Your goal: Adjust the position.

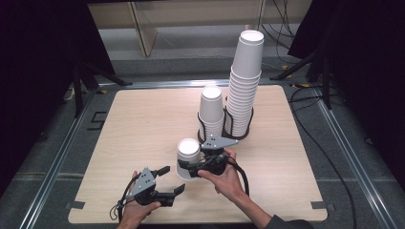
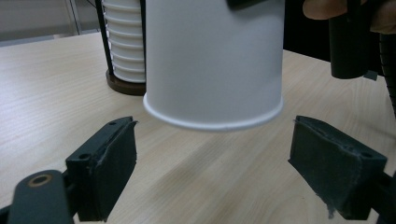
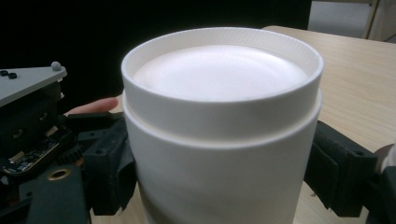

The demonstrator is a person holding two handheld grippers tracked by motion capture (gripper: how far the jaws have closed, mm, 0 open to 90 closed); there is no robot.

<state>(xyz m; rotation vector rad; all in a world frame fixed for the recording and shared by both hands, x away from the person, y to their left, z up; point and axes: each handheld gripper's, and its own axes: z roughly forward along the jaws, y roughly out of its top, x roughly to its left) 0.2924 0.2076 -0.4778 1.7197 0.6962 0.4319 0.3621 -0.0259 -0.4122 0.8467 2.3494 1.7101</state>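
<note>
A white paper cup [image 1: 187, 155] hangs upside down just above the wooden table [image 1: 138, 114], its rim clear of the surface in the left gripper view [image 2: 215, 60]. My right gripper [image 1: 187, 168] is shut on the cup's wall, with a black pad pressed on each side in the right gripper view [image 3: 224, 177]; the cup's flat base [image 3: 219, 70] faces up. My left gripper [image 1: 174, 179] stands open near the table's front edge. Its wide-apart jaws point at the cup from below and in front, with nothing between them [image 2: 212, 154].
Behind the held cup, two stacks of upside-down white cups stand in a black wire holder [image 1: 224, 136]: a tall stack [image 1: 246, 81] on the right and a short stack [image 1: 211, 112] on the left. Bare wood stretches to the left and right of them.
</note>
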